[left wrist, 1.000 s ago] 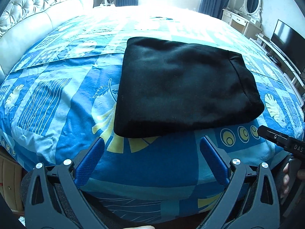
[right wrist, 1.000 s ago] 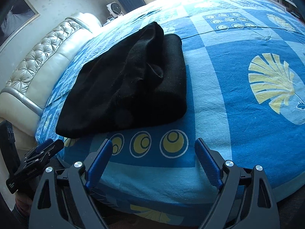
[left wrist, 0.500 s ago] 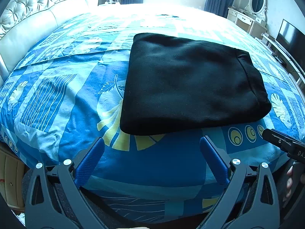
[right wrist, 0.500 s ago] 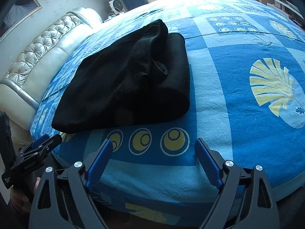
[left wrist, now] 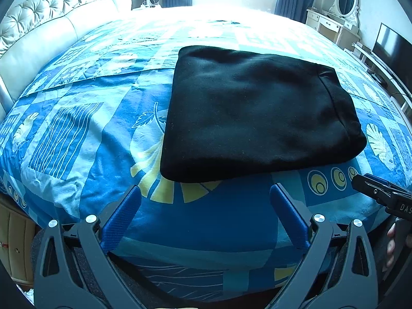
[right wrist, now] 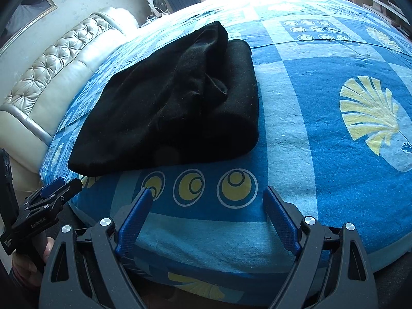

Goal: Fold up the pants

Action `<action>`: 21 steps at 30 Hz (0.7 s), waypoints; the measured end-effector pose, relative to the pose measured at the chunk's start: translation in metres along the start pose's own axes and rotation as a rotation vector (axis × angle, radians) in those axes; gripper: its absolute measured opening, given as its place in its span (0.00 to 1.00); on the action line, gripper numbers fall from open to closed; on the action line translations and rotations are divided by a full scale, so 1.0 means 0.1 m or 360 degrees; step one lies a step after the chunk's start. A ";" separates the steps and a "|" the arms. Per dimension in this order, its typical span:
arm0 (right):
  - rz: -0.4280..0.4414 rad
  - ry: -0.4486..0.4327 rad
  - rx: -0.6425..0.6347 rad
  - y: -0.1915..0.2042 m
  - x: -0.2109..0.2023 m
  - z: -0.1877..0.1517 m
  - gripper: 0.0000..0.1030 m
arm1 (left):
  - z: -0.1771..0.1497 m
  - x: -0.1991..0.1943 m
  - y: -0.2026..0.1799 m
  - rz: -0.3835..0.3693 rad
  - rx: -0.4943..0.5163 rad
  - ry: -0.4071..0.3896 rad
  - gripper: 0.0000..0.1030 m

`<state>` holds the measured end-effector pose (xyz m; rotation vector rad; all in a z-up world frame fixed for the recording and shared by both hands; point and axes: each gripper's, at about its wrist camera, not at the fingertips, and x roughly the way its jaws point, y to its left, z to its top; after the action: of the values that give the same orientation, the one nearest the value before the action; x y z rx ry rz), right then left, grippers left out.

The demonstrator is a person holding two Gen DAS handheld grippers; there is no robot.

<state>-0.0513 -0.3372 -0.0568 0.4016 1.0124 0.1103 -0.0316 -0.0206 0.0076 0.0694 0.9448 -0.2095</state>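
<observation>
Left gripper (left wrist: 204,213): jaws spread wide, nothing between the blue pads; poised over the bed's near edge, short of the pants and clear of them (a stand-off pose, it seems, not a reach).

Right gripper (right wrist: 207,216): likewise wide and empty; over the bed edge just short of the pants' near-right corner, not touching cloth. Its tip also shows at the right margin of the left view.

Hands: only fingers show at the frame edges, wrapped round each handle; the grippers tilt downward toward the bedspread.

Pants (left wrist: 257,113): black, lying as a compact rectangle in several layers on the bedspread, beyond both grippers. The near edge is a rounded fold; the right side shows stacked layers with a hem or waistband lip (which, I cannot tell) bulging slightly.

Bedspread (left wrist: 85,139): blue with yellow leaf and ring prints; flat under the pants, so the bundle rests evenly.

Headboard (left wrist: 46,25): tufted, pale, left of the pants and well apart.

Dresser with mirror (left wrist: 334,18): beyond the pants, to the right.

Status (a judgement): the folding looks complete or nearly so; empty grippers held back fit a finished bundle left to lie.
</observation>
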 end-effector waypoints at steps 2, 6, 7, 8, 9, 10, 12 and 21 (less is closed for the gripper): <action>-0.0002 0.0000 -0.0003 0.00 0.00 0.00 0.84 | 0.01 -0.01 0.00 -0.0004 -0.0001 -0.0002 0.97; -0.0015 -0.0001 -0.0021 0.01 0.00 0.00 0.84 | 0.02 -0.04 0.00 -0.0007 -0.0010 -0.0010 0.97; -0.0020 -0.0001 -0.0026 0.01 0.00 -0.01 0.84 | 0.02 -0.05 0.00 -0.0009 -0.0013 -0.0010 0.97; -0.0025 -0.0002 -0.0033 0.02 0.01 0.00 0.84 | 0.02 -0.05 0.00 -0.0010 -0.0015 -0.0011 0.97; -0.0030 -0.0002 -0.0040 0.03 0.01 -0.01 0.84 | 0.02 -0.06 0.00 -0.0007 -0.0015 -0.0013 0.97; -0.0035 -0.0003 -0.0046 0.03 0.00 -0.01 0.84 | 0.02 -0.06 0.00 -0.0004 -0.0014 -0.0016 0.97; -0.0043 -0.0002 -0.0058 0.03 0.01 -0.01 0.84 | 0.03 -0.07 -0.01 -0.0003 -0.0014 -0.0016 0.97; -0.0049 0.0003 -0.0075 0.04 0.02 -0.01 0.84 | 0.03 -0.08 -0.03 -0.0001 0.0001 -0.0023 0.97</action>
<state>-0.0508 -0.3327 -0.0568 0.3426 1.0156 0.1065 -0.0348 -0.0223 0.0159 0.0679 0.9303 -0.2108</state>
